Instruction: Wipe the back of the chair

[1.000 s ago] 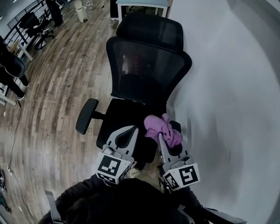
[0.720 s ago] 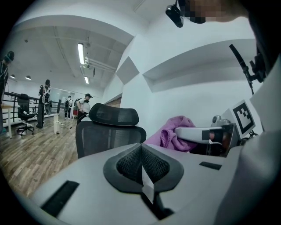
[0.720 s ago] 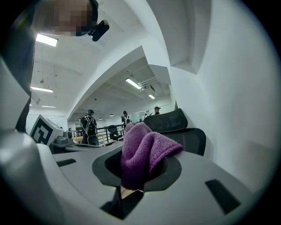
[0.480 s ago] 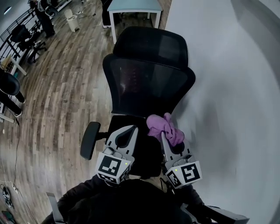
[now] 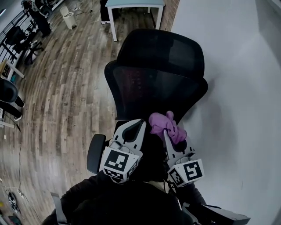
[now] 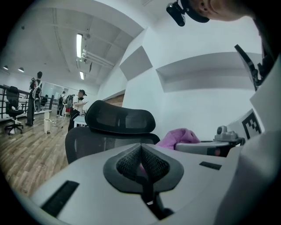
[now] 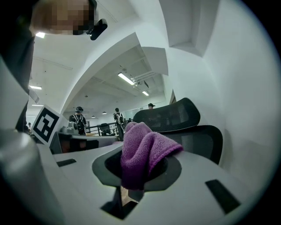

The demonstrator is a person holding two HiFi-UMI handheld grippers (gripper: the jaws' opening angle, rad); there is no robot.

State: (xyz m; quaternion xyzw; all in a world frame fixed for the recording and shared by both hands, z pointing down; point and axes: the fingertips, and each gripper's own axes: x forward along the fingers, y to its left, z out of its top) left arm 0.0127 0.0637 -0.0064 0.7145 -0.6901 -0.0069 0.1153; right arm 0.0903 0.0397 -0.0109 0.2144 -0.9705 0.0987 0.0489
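A white wall (image 5: pixel 237 88) fills the right half of the head view, and a wood-plank floor (image 5: pixel 57 96) runs down the left. Between them, right of centre in the frame, a black mesh office chair (image 5: pixel 153 88) stands close against the wall. Its curved headrest (image 5: pixel 162 50) sits above the wider backrest (image 5: pixel 149 92), and one padded armrest (image 5: pixel 95 153) shows at the lower left of the chair. A pale tabletop (image 5: pixel 131 3) on white legs stands at the top edge of the frame, beyond the chair.

Below the backrest, near the bottom centre, the two tools point up toward the chair side by side. The left tool (image 5: pixel 139 125) has its jaws pressed together with nothing gripped. In its own view the dark ribbed pads (image 6: pixel 131 159) meet at the middle (image 6: pixel 141 160), with the chair behind them. The right tool (image 5: pixel 167 134) is clamped on a purple cloth (image 5: pixel 166 126). In the right gripper view the cloth (image 7: pixel 142 151) bulges up out of the closed jaws (image 7: pixel 140 169) in a thick fold.

In the head view the cloth lies over the lower right edge of the backrest, but whether it actually touches the mesh cannot be made out from this angle.
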